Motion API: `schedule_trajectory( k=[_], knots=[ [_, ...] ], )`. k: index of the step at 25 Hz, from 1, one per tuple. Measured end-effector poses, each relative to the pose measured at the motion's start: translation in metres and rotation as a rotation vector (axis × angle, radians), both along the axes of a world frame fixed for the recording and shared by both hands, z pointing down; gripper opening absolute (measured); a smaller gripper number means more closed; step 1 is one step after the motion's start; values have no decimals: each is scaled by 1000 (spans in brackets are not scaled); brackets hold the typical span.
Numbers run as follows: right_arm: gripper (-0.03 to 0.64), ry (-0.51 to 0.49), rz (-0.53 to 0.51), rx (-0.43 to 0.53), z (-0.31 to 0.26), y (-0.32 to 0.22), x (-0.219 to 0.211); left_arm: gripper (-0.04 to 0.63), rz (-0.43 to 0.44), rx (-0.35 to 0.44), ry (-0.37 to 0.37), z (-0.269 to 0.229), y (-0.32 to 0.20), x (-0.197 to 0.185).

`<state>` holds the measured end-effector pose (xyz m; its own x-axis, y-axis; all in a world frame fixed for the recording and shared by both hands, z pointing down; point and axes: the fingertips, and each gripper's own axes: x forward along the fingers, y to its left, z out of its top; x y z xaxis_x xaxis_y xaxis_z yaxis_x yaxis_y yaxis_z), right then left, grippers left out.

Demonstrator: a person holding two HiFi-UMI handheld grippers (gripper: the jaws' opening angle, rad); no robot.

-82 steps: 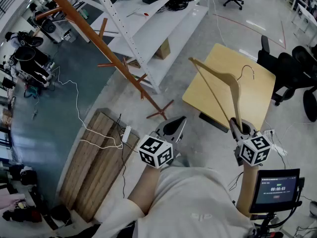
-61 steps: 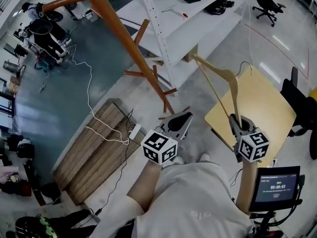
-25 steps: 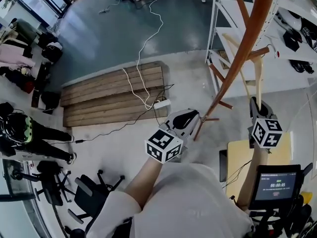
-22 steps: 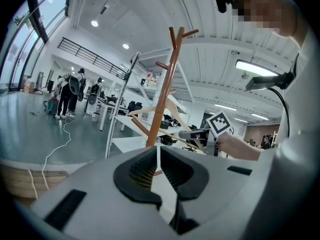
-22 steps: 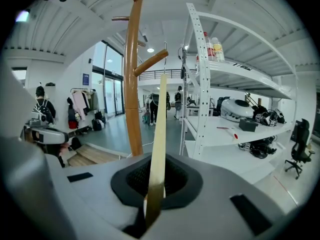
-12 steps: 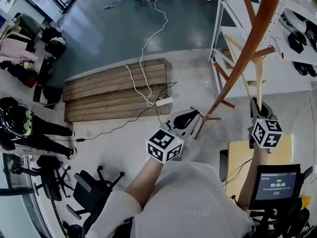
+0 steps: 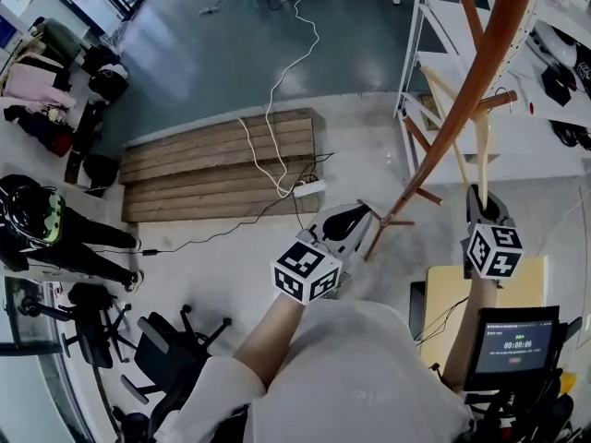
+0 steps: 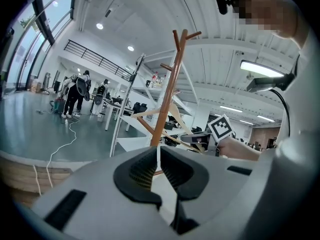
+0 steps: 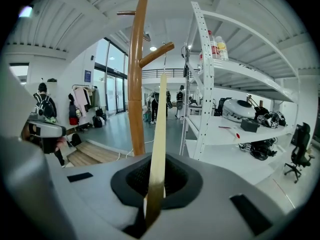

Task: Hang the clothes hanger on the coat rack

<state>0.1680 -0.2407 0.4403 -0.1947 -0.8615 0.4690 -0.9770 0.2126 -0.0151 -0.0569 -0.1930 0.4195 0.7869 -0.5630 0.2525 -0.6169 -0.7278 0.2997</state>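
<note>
A tall orange-brown wooden coat rack [image 7: 462,90] rises at the right of the head view, its feet on the floor ahead of me. My right gripper [image 7: 482,199] is shut on the lower end of a pale wooden clothes hanger [image 7: 481,146], which stands upright beside the pole. In the right gripper view the hanger [image 9: 159,134] runs up from the jaws, and its thin wire hook reaches a rack peg [image 9: 157,52]; I cannot tell whether it rests on it. My left gripper [image 7: 354,214] hovers left of the rack's feet, shut and holding nothing. Its view shows the rack [image 8: 167,94] and hanger [image 8: 176,111].
White metal shelving [image 7: 434,26] stands directly behind the rack. On the floor to the left lies a wooden pallet [image 7: 212,169] with a white cable and power strip [image 7: 309,188]. A yellow table [image 7: 531,280] is at lower right, office chairs [image 7: 166,358] at lower left.
Early on the hanger was held over the yellow table; the view then swung to the rack and the hanger came up beside its pole. Over the last second almost nothing has moved.
</note>
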Motion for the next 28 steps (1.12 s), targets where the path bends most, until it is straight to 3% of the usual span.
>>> schedule_trajectory(
  k=[15,28],
  knots=[
    [8,-4,-77,-31,23,3,-38,8,-38,-4,-2,4,3,-15],
    [8,-20,-57,-23,32,-1,-46,8,-75,-1,-9,4,6,-26]
  ],
)
